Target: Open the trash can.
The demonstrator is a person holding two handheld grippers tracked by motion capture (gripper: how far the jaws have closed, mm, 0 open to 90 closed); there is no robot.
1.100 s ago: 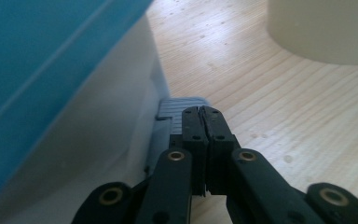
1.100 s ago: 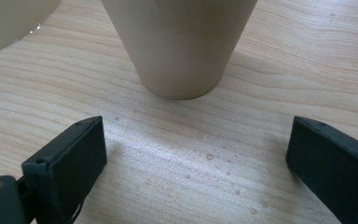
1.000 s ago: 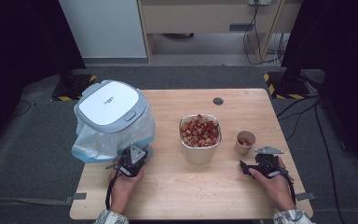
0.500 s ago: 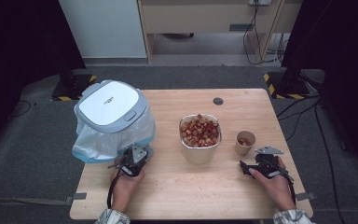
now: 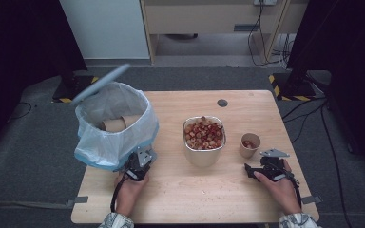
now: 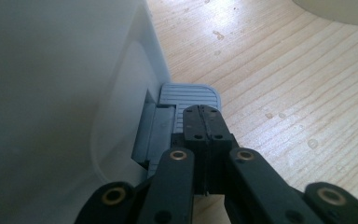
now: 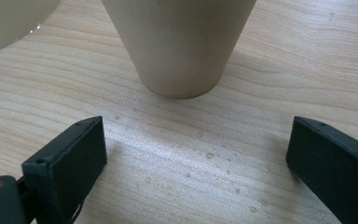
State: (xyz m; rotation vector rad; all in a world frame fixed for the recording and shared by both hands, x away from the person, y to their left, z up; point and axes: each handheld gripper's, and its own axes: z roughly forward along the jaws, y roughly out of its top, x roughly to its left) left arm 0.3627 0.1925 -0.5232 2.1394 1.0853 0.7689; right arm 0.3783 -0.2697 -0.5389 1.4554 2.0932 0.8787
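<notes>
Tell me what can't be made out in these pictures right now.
- Bin lid: motion-blurred in the high view.
- Bin contents: mostly hidden by its liner; a brown cup peeks out.
- Paper cup: rim cut off in the right gripper view.
- Pedal: near end covered by the shut left gripper.

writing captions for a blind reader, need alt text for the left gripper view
The left gripper, jaws shut, presses on the grey pedal at the foot of a white bin. Pale wooden table stretches to the right.
</notes>
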